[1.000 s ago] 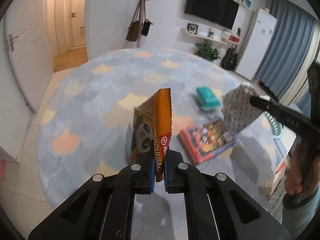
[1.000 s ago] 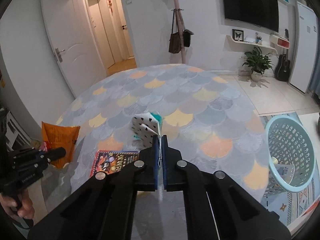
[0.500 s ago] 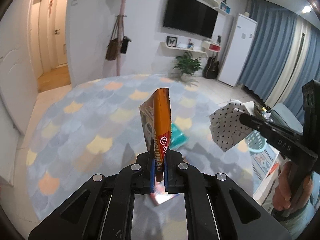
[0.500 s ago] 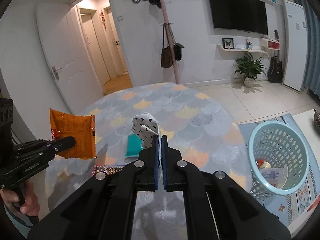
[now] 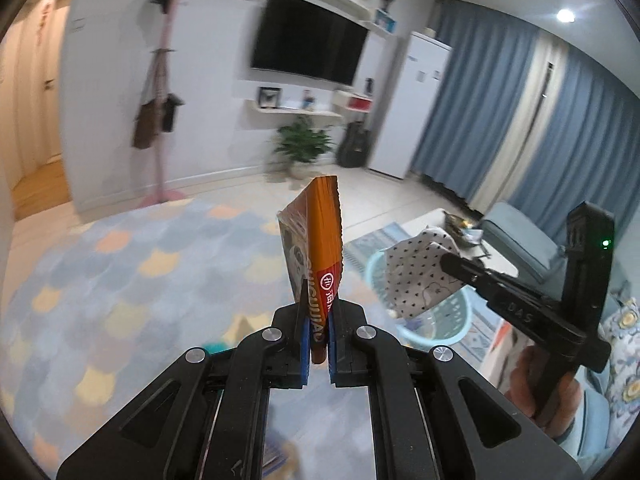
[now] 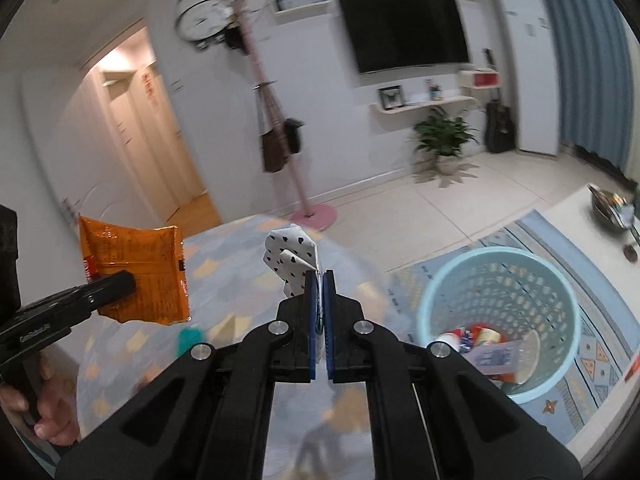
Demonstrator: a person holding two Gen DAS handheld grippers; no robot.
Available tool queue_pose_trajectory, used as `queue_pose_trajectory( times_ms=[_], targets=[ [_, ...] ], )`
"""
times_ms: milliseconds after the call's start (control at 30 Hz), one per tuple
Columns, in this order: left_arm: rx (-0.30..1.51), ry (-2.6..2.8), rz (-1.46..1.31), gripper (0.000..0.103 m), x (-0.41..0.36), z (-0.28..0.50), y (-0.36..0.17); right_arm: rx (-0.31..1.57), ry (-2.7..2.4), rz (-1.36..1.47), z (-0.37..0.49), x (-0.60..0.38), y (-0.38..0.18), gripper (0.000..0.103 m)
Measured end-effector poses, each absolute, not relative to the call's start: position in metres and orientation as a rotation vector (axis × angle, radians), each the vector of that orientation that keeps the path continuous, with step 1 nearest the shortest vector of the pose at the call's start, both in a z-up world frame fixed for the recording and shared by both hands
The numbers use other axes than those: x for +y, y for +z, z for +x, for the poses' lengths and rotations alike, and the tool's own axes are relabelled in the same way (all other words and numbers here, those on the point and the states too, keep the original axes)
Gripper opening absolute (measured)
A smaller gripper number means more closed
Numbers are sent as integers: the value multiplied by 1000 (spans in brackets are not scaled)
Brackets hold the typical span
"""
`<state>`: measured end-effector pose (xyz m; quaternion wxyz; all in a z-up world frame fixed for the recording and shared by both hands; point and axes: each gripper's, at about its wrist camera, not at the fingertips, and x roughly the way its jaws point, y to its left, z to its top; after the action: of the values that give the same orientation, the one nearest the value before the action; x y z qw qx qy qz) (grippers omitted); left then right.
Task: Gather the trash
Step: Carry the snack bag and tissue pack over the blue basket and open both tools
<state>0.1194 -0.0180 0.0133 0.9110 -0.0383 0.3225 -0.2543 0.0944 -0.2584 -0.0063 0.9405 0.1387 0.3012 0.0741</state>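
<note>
Trash collection looks partway done, judging by the pale blue laundry-style basket (image 6: 500, 312) that already holds several wrappers and a carton, while two more pieces are in the air and not yet dropped.

Left wrist view: the left gripper (image 5: 318, 344) is clamped tight on the lower edge of an orange snack bag (image 5: 320, 248), which stands upright out of the jaws above the scalloped rug (image 5: 120, 280). To the right, the right gripper (image 5: 452, 266) pinches a white dotted paper wrapper (image 5: 416, 276) just in front of the basket's rim (image 5: 372, 264). The hand (image 5: 548, 384) grips its handle low at the edge.

Right wrist view: the right gripper's jaws are closed on the dotted wrapper (image 6: 294, 256), pointing downward with the basket lying ahead and to the right, near but not underneath. The left gripper (image 6: 120, 282) holds the orange bag (image 6: 136, 268) well to the left. A teal item (image 6: 190, 338) remains on the rug, likely still to be collected.
</note>
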Motion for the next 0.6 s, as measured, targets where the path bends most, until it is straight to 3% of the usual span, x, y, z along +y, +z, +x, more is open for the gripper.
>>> queue_pose_trajectory(
  times_ms=[267,600],
  targets=[
    [713,-686,-22,5,-112,154,9,579,-153,226,100,-328,-19,2],
    [843,-777,21,5,-190,172,-32,721,-304,317,122,-404,-79,2]
  ],
)
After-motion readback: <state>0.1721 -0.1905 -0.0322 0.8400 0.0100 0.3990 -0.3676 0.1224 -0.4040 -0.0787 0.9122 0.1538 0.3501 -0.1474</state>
